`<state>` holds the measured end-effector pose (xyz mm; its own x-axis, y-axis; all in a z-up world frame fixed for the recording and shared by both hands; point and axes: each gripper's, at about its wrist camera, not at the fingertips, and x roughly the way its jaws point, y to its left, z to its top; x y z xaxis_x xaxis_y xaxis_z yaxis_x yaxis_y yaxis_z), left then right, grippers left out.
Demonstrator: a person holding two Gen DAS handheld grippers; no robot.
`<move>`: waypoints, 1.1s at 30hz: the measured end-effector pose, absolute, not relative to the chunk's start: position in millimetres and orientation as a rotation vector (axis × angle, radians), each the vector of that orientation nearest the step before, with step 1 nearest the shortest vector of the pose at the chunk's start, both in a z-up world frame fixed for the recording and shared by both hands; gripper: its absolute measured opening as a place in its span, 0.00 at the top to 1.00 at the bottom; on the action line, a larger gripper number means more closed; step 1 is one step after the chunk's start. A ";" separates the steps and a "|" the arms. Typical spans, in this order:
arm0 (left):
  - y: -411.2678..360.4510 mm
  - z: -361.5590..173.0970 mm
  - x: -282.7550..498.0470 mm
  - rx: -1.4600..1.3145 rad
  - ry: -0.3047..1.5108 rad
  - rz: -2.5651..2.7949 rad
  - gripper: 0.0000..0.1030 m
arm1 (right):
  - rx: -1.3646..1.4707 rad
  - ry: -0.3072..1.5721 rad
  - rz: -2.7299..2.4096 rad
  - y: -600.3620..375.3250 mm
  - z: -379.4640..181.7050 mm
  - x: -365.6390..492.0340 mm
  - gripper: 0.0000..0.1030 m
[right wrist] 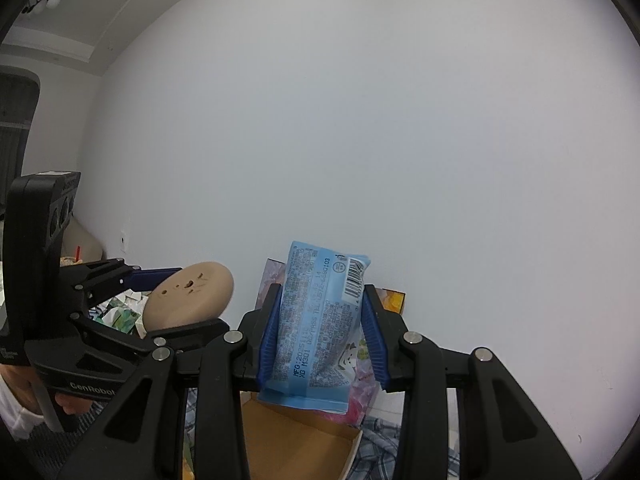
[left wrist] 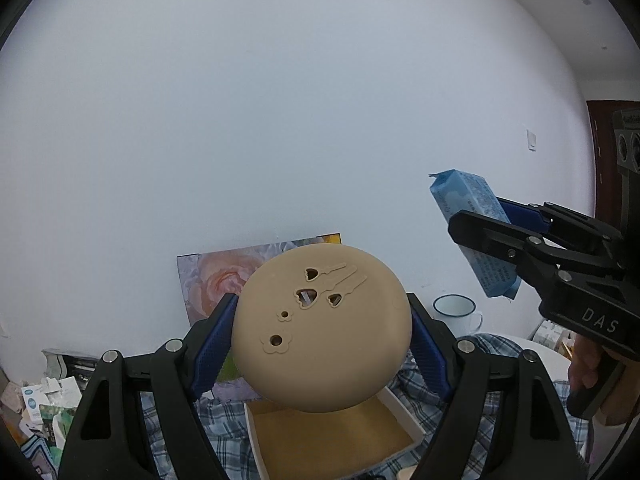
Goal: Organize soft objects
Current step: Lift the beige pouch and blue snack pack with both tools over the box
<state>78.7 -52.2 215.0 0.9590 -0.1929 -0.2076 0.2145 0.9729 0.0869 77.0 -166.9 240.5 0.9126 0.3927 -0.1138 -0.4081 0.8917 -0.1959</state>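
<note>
- A plain white wall (left wrist: 280,120) filled most of both views; a floral picture (left wrist: 208,280) leaned against it.
- Below lay a blue checked cloth (left wrist: 492,420) with a shallow white-walled box (left wrist: 332,440), brown inside, at 6 o'clock.
- A white enamel mug (left wrist: 456,310) with a dark rim stood at 4 o'clock.
- The left gripper (left wrist: 322,332) clamped a smooth tan disc-shaped cushion (left wrist: 320,328), pierced with heart and flower cut-outs, above the box.
- The right gripper (right wrist: 320,336) squeezed a crinkly light-blue printed pack (right wrist: 320,320), held upright.
</note>
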 end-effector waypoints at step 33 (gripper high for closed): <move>-21.9 97.7 215.8 0.122 0.515 -0.139 0.21 | -0.170 0.422 0.423 -158.0 126.6 211.8 0.64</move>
<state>215.8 -21.9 97.7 0.8611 -0.1012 -0.4982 0.1626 0.9833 0.0813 211.8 -158.0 126.6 0.8272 0.3615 -0.4301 -0.4310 0.8994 -0.0731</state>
